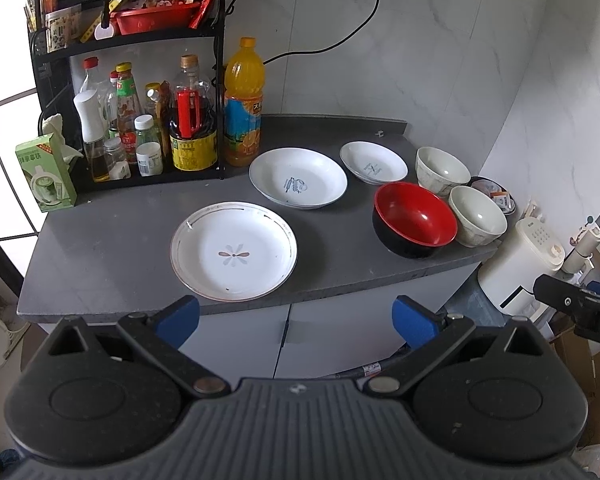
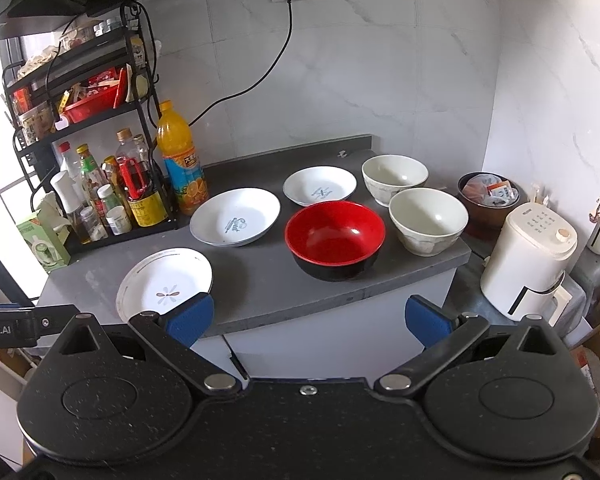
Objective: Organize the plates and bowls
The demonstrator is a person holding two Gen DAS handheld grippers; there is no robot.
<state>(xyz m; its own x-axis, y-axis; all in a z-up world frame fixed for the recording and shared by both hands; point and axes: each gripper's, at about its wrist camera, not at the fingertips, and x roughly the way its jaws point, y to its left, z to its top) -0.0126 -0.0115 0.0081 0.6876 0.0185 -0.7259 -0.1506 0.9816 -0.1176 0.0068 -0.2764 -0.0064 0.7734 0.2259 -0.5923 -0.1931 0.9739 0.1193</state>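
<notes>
In the right wrist view, the right gripper's (image 2: 307, 323) blue left pad (image 2: 191, 322) covers the near right rim of the flower-pattern plate (image 2: 162, 280). The black-and-red bowl (image 2: 335, 240) hides the near edge of the small plate (image 2: 320, 186) behind it. The printed marks in the 2 blue-rimmed plates are too small to read. The labels on the condiment bottles (image 2: 100, 196) cannot be read, and the rack (image 2: 80, 80) runs off the left edge. The left gripper's body (image 2: 16, 326) is cut off at the left edge, with only ".AI" lettering legible. In the left wrist view, the brown container (image 1: 496, 196) sits mostly hidden behind the 2 cream bowls (image 1: 460, 196).
</notes>
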